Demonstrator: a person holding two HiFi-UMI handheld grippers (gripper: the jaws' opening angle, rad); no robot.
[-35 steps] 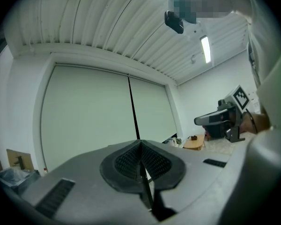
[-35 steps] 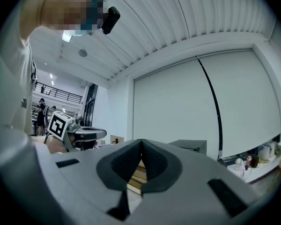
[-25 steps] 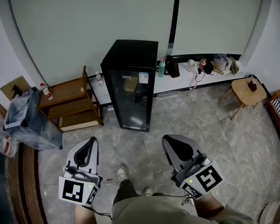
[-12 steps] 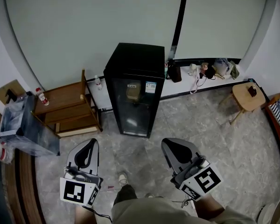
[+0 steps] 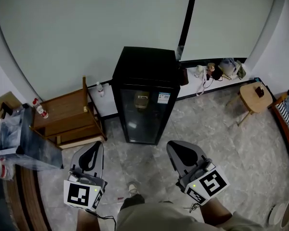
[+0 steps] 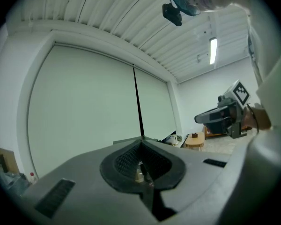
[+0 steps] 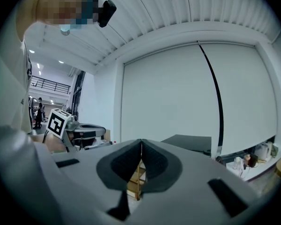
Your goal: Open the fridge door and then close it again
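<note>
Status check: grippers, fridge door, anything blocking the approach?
Left gripper shut, empty. Right gripper shut, empty. Fridge door closed, untouched, straight ahead. Path to it clear; wooden shelf stands to its left.

Tall black fridge (image 5: 145, 95), glass door (image 5: 146, 115) shut, upright vs wall, btwn shelf & ledge.

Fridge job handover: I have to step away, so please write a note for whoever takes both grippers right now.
Left gripper: shut, empty.
Right gripper: shut, empty.
Fridge: straight ahead, its glass door closed. Both grippers are short of it and touch nothing.
Done: nothing on the door yet.
Left: reach the door, pull it open, then close it again.
</note>
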